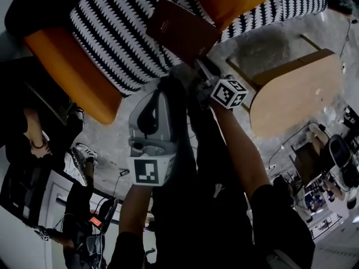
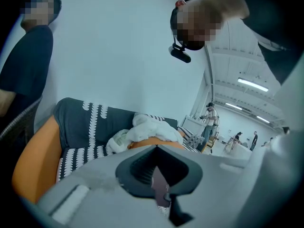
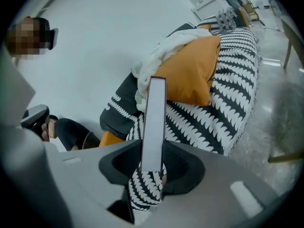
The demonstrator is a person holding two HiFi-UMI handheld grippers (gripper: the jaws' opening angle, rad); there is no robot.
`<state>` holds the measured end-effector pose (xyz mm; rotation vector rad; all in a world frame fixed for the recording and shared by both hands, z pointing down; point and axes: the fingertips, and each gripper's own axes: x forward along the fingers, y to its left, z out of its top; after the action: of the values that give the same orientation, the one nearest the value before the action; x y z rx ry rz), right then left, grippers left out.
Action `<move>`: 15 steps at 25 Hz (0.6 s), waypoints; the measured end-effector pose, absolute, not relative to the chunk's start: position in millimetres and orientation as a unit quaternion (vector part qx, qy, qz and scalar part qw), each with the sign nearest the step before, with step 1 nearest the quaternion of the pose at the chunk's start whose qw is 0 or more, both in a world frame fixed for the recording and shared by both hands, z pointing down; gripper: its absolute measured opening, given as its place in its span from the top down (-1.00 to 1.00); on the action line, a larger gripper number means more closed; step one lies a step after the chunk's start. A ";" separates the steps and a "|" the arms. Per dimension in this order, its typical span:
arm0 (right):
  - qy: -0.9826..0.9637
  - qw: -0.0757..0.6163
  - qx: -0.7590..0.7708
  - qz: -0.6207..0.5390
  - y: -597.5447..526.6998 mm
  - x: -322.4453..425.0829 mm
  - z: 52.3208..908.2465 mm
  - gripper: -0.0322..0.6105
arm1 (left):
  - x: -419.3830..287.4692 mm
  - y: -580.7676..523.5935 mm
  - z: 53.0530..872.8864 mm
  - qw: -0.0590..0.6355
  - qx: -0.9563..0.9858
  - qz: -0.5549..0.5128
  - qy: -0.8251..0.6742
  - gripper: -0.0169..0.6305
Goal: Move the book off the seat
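In the head view, the left gripper (image 2: 159, 186) sits near 6 o'clock, jaws pressed almost together on nothing. Beyond it, toward 12 o'clock, the right gripper (image 3: 152, 172) pinches the brown book (image 1: 182, 26) edge-on, over the black-and-white patterned seat (image 1: 120, 35)

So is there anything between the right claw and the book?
Nothing. In the right gripper view, the book stands edge-on between the jaws of the right claw, which are closed directly on it. The patterned sofa is behind.
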<state>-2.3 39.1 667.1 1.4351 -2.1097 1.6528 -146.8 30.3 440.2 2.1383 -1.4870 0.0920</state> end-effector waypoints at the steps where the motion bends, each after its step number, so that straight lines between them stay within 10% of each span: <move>1: -0.693 0.054 0.475 0.540 43.1 -1.6 666.2 0.44 | -146.9 33.3 438.9 0.265 0.792 0.033 -0.550 0.93; 15: -0.700 0.092 0.505 0.497 38.9 12.8 626.0 0.45 | -143.0 25.9 400.5 0.243 0.799 0.027 -0.549 0.93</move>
<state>12.8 38.9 626.0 1.4982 -2.0780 1.4768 -143.0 25.9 400.5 2.1836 -1.5000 0.0729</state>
